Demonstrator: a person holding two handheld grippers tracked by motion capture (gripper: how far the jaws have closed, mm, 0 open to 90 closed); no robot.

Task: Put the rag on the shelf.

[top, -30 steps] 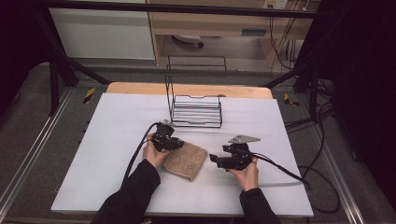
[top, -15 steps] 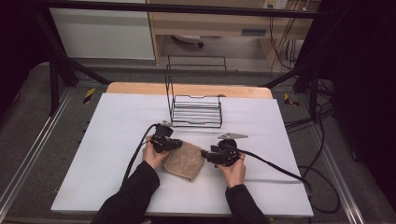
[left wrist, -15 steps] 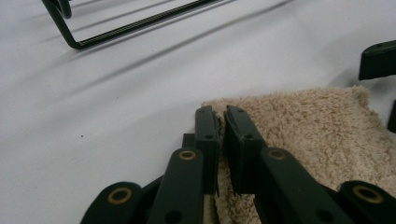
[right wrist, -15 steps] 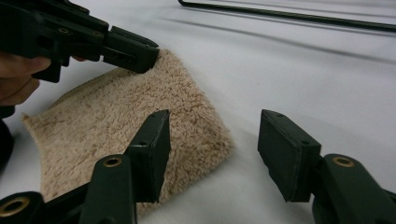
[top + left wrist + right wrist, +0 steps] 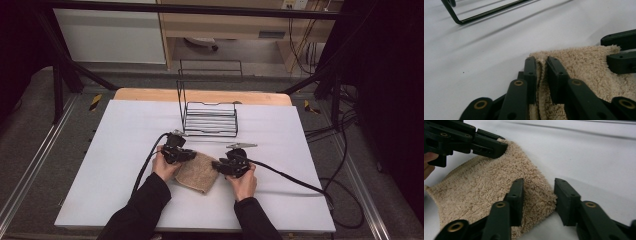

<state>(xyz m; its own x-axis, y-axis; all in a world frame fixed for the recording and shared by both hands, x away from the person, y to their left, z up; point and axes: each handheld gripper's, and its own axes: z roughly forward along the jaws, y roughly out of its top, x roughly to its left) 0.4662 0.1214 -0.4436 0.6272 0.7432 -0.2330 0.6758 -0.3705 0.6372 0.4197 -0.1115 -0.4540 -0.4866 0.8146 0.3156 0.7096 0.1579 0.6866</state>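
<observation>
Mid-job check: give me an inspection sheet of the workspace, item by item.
Surface: white table, bare around the work.
Job's things: folded tan towel lies flat near the front edge.
Clutter: black wire rack stands behind the towel, apart from it.
Grippers: left gripper is shut on the towel's corner, fabric pinched between its jaws. Right gripper straddles the opposite corner; its jaws have just been closing, and a gap shows beside one jaw.
Cables: left cable trails along the forearm; right cable runs off to the right edge.
Surroundings: dark frame, grey floor, loose floor cables at right.
</observation>
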